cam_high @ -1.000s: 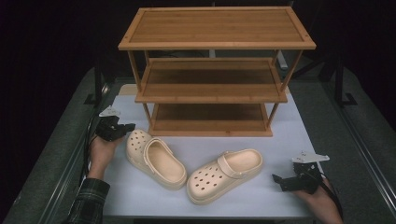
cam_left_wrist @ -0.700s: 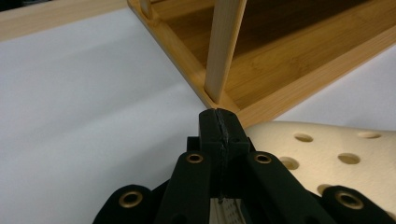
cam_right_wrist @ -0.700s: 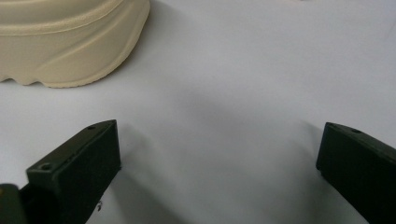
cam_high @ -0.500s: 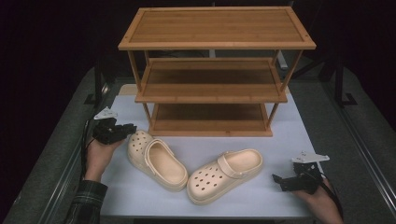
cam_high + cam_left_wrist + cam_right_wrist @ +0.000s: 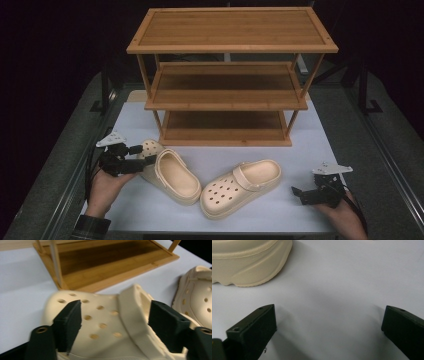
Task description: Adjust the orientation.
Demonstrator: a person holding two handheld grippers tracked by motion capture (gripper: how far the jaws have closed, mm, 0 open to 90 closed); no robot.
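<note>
- Moved in since the earlier frame, the left gripper (image 5: 145, 154) now straddles the left clog (image 5: 170, 171); jaws just opening wide, not pressing
- Two clogs near the table's (image 5: 310, 150) front edge; right clog (image 5: 241, 187) beside it
- Right gripper (image 5: 297, 193) spread wide, holding nothing; one three-tier rack (image 5: 227, 75) behind

No writing, label, brand mark or number can be read anywhere in these views (the clogs, the wooden rack and the white table surface all look plain and unmarked from here).
</note>
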